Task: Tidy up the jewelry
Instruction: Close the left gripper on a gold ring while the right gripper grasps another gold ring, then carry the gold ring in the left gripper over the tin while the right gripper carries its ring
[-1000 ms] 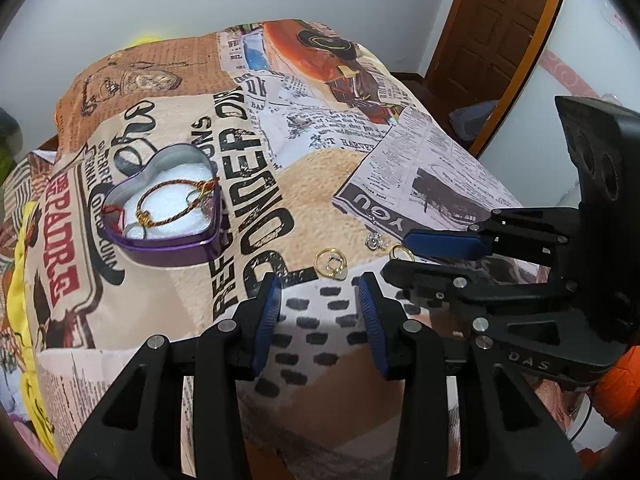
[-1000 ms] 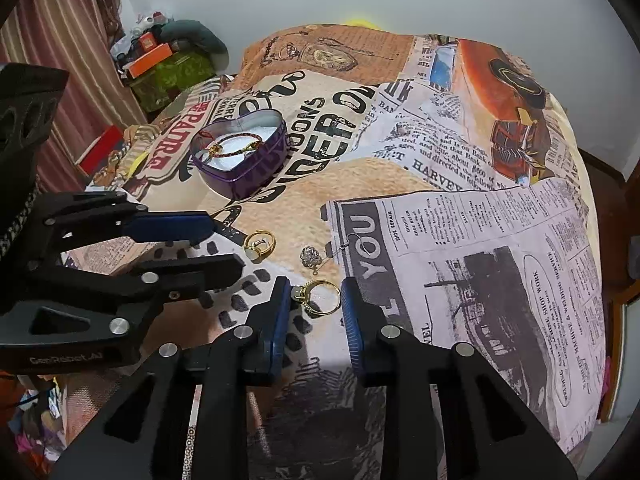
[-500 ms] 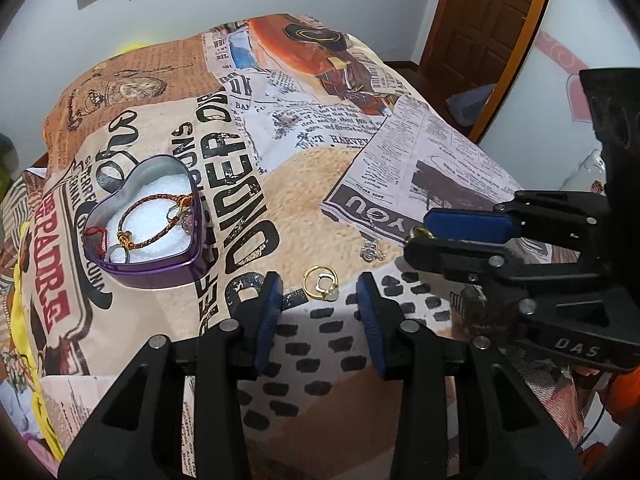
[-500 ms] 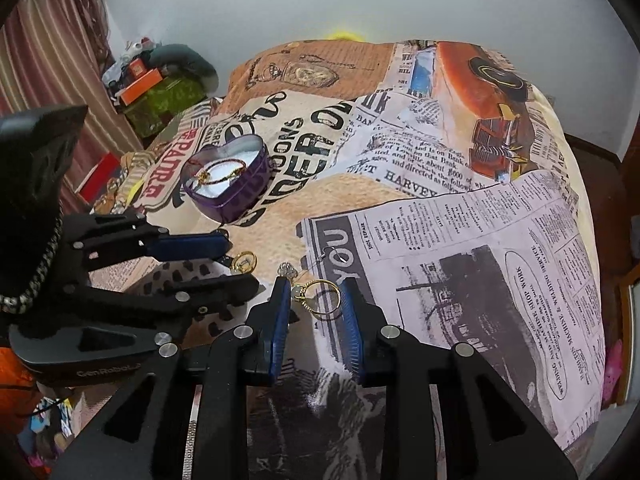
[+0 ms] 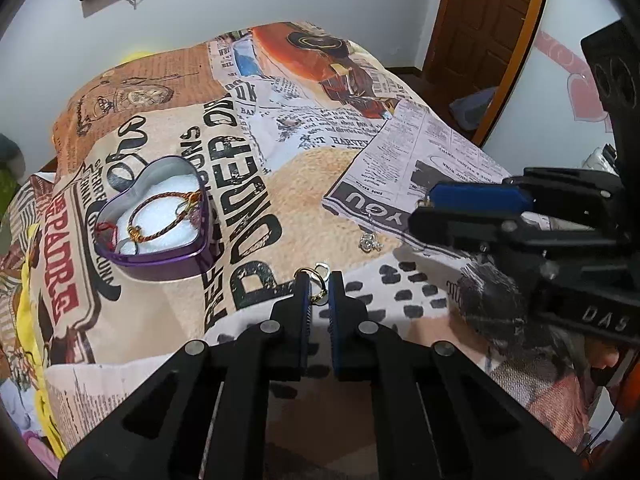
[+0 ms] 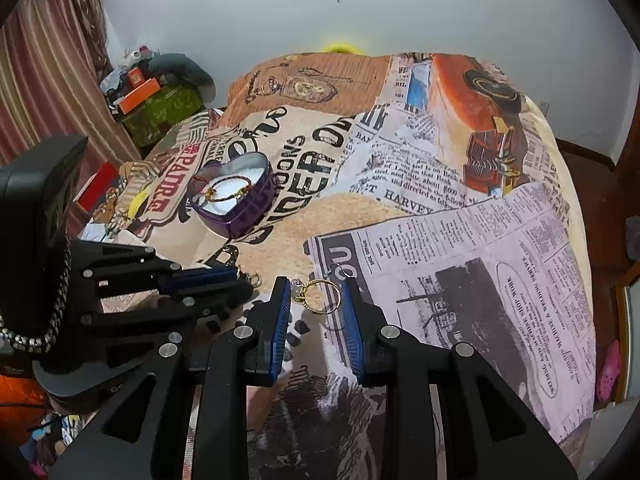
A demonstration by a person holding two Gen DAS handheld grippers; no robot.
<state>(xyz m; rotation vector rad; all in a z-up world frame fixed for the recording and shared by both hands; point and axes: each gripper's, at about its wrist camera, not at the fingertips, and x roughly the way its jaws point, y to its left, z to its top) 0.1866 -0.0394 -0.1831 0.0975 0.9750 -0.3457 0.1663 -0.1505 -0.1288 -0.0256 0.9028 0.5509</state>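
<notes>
Both grippers pinching gold jewelry over the printed bedspread.

Left wrist view: left gripper nearly closed on a small gold ring at the fingertips; purple heart tin with a bracelet inside sits to its left; silver charm lies on the bedspread.
Right wrist view: right gripper pads touch both sides of a gold hoop ring, held between them; tin up-left, well apart.

1. Two gold rings: one near the heart tin, another farther right of it.
2. One silver pendant.
3. One purple heart tin.
4. One braided bracelet inside the tin.
</notes>
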